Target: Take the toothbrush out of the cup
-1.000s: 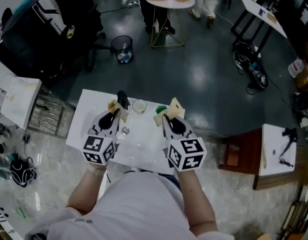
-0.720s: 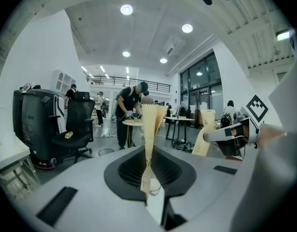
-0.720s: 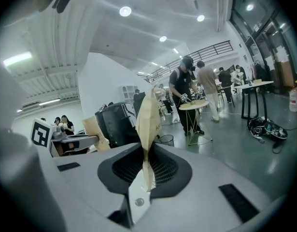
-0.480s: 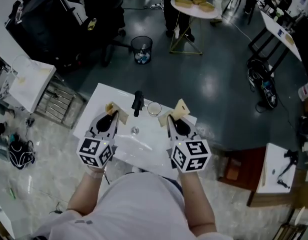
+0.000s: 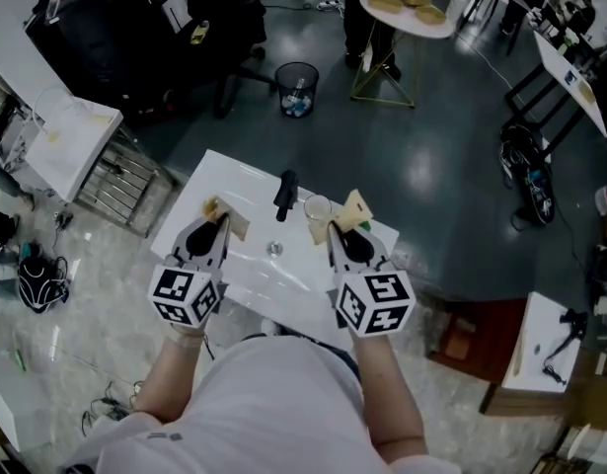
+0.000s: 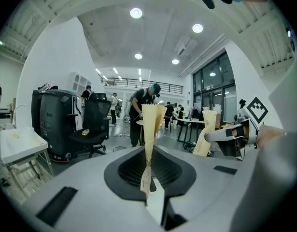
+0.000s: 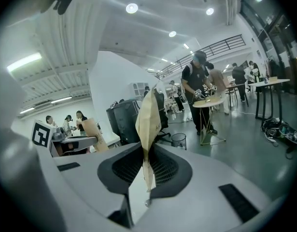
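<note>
A clear glass cup point(image 5: 317, 206) stands at the back of a white washbasin point(image 5: 234, 265), just right of a black tap point(image 5: 284, 195). I cannot make out a toothbrush in it. My left gripper point(image 5: 216, 211) hovers over the basin's left side, shut, with its tan pads point(image 6: 149, 129) pressed together on nothing. My right gripper point(image 5: 350, 209) is just right of the cup, also shut and empty, and its tan pads point(image 7: 147, 124) meet in the right gripper view. Neither gripper touches the cup.
The basin's drain point(image 5: 274, 249) lies between the grippers. Beyond the basin are a dark floor, a waste bin point(image 5: 297, 88) and a round table point(image 5: 406, 10) with a person beside it. A white side table point(image 5: 71, 141) stands at the left.
Both grippers have slid leftwards over the basin, still shut. The left one is now farther from the tap, and the right one is closer to the cup.
</note>
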A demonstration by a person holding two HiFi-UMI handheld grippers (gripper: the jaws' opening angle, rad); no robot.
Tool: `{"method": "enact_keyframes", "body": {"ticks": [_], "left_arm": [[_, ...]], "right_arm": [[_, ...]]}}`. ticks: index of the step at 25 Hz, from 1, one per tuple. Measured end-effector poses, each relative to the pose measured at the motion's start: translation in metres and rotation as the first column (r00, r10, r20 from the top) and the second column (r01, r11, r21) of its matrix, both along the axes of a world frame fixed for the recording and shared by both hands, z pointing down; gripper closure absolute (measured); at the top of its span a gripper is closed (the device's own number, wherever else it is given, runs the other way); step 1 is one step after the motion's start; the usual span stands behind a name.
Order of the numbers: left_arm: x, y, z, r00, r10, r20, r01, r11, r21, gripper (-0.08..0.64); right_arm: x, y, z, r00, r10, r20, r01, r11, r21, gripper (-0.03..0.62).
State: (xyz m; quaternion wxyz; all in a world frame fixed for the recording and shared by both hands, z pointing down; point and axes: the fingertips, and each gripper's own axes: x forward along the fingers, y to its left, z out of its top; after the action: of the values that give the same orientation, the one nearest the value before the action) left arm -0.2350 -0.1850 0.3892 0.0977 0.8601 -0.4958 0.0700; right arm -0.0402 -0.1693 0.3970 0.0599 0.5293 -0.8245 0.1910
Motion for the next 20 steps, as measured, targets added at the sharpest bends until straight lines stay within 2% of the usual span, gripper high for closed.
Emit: {"method": "enact_keyframes", "body": {"ticks": [20], "left_arm": [[-0.0011, 0.0071, 0.0049, 1.0, 0.006, -0.003, -0.006, 1.0, -0.015, 0.523]], "right_arm": [[0.0054, 0.0092, 0.0094, 0.999, 0.031, -0.009, -0.031, 0.999, -0.017, 0.541]]}}
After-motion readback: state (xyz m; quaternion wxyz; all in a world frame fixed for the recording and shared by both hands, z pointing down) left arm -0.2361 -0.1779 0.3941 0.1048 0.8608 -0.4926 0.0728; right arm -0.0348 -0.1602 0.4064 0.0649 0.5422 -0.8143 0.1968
